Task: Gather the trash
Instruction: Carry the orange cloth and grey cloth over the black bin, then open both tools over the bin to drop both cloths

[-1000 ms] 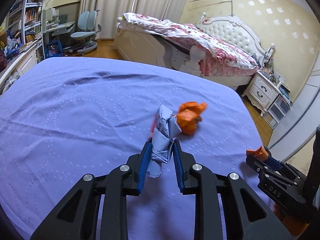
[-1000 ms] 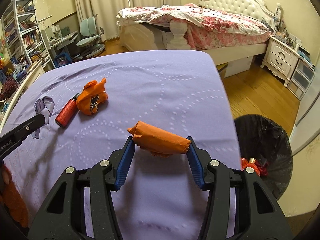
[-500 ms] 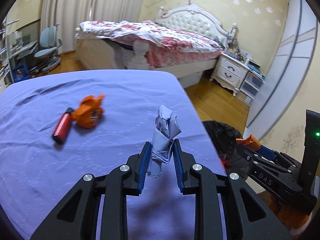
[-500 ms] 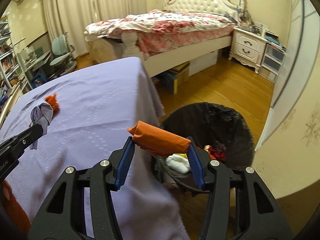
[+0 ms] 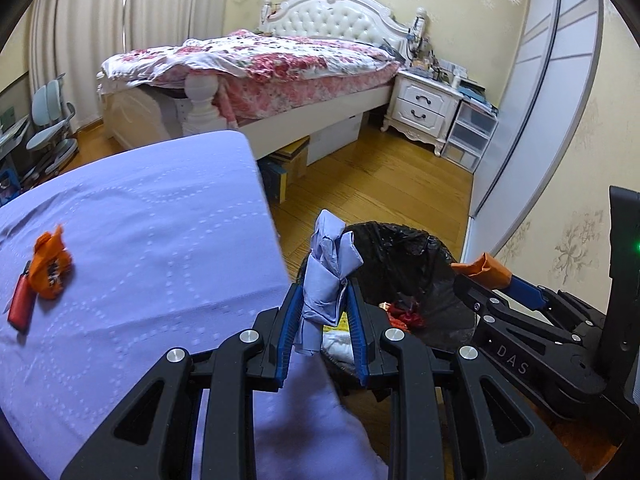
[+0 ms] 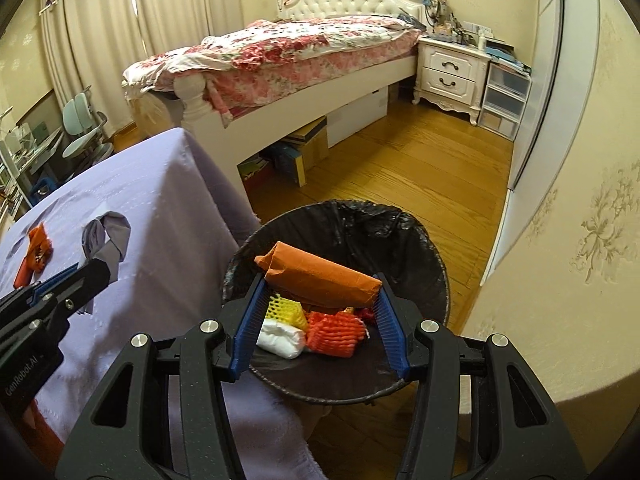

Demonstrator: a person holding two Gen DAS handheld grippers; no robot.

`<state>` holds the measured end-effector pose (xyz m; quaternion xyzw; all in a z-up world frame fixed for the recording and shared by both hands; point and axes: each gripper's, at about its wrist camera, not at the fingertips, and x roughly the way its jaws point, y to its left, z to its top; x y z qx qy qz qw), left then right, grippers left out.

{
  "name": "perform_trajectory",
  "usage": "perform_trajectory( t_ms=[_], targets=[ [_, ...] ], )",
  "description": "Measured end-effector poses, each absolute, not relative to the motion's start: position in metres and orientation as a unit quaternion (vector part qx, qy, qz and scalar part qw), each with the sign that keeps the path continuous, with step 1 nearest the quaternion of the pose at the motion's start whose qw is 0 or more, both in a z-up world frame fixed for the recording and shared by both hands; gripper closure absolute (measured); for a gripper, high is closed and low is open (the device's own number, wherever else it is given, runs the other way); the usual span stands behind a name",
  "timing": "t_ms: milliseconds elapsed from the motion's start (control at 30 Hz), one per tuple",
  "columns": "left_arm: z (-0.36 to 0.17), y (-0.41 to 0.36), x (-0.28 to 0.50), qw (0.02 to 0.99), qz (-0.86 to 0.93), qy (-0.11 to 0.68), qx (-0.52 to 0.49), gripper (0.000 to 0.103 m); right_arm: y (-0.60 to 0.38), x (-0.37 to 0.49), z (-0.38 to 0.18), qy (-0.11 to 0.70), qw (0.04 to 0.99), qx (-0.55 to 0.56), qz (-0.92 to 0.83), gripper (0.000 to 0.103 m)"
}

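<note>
My left gripper (image 5: 323,302) is shut on a crumpled lavender paper wad (image 5: 326,272), held at the table's right edge beside the bin. My right gripper (image 6: 320,304) is shut on an orange paper roll (image 6: 320,276), held over the open black-lined trash bin (image 6: 400,236). The bin holds white, yellow and red foam-net trash (image 6: 332,330). The bin also shows in the left wrist view (image 5: 404,252), with the right gripper and its orange roll (image 5: 482,268) beside it. An orange wad (image 5: 50,268) and a red lighter (image 5: 19,306) lie on the purple tablecloth (image 5: 140,240).
A bed (image 5: 260,60) with a floral cover stands behind, with boxes beneath it. A white nightstand (image 5: 424,108) and plastic drawers (image 5: 468,136) stand at the right by a sliding wardrobe door. Wooden floor lies between bed and bin. Desk chairs (image 5: 50,124) stand far left.
Both grippers have swung right from the table toward the bin, carrying their trash. The right gripper now hangs over the bin opening; the left one has reached the table's edge.
</note>
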<state>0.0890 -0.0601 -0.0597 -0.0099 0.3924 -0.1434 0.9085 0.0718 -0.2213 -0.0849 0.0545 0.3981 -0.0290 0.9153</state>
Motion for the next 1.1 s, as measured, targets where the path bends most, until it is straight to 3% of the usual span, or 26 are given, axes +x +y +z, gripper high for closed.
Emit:
perform_trajectory(
  t_ms=[567, 600, 667, 833, 1100],
  targets=[
    [-0.075, -0.105, 0.114, 0.895, -0.153, 0.418, 0.027, 0.076, -0.260, 0.094, -0.100, 0.415, 0.905, 0.088, -0.044, 0.051],
    [-0.075, -0.105, 0.115, 0.894, -0.154, 0.420, 0.028, 0.074, -0.262, 0.094, -0.100, 0.415, 0.904, 0.090, -0.044, 0.048],
    [-0.074, -0.105, 0.115, 0.895, -0.152, 0.420, 0.027, 0.053, -0.266, 0.094, -0.099, 0.415, 0.903, 0.099, -0.047, 0.042],
    [-0.066, -0.100, 0.110, 0.903, -0.145, 0.403, 0.024, 0.035, -0.266, 0.091, -0.098, 0.411, 0.904, 0.102, -0.056, 0.041],
    [-0.056, -0.076, 0.096, 0.914, -0.118, 0.388, 0.017, 0.030, -0.259, 0.082, -0.090, 0.401, 0.909, 0.101, -0.050, 0.041]
  ],
)
